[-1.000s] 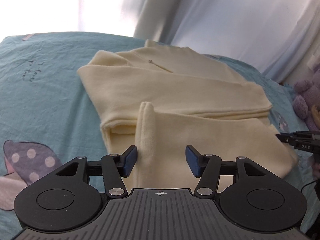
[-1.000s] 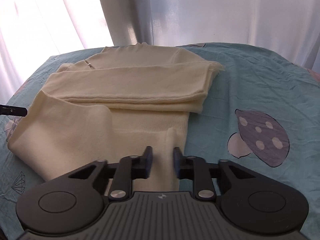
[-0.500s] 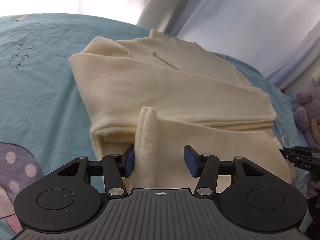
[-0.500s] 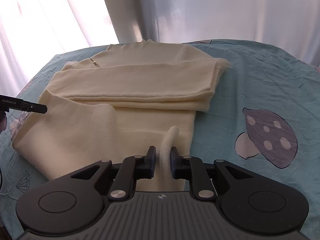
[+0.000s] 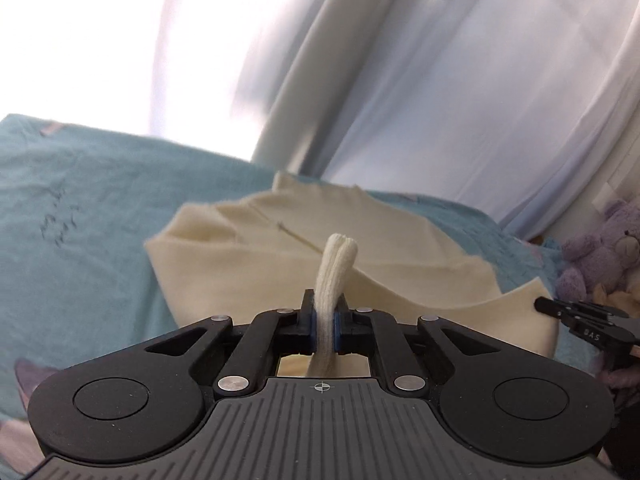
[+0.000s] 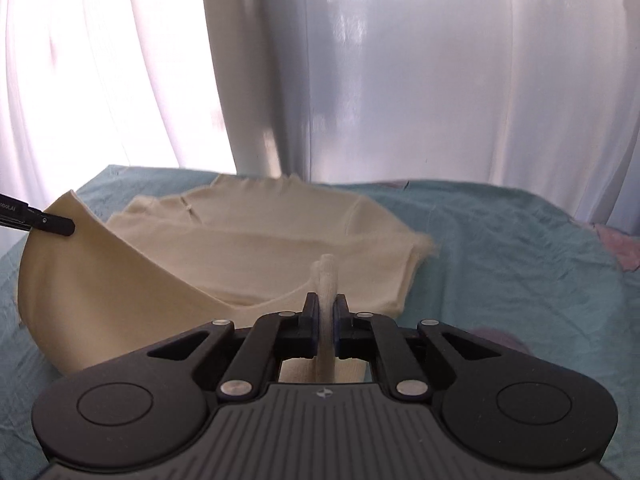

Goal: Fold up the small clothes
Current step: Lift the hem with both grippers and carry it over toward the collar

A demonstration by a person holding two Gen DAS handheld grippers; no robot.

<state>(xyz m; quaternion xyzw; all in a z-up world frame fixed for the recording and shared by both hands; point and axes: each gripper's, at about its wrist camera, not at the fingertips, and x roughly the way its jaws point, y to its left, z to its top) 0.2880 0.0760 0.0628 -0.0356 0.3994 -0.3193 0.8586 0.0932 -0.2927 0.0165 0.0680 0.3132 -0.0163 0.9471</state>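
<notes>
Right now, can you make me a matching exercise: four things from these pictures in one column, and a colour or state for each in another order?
Things:
1. left tongs
2. sweater
3. bed sheet
4. plush toy

States:
A. purple, at the right edge of the left wrist view
B. teal, lying under the garment
C. shut on a pinched hem
D. cream, near edge raised

Pairs: 1-C, 2-D, 3-B, 4-A

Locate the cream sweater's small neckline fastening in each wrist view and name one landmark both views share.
Left wrist view: the neckline fastening lies just above centre, on the cream sweater, left of the pinched hem.
Right wrist view: the fastening sits upper left of centre, near the garment's far edge.
Shared landmark: the white curtain hanging behind the bed.
</notes>
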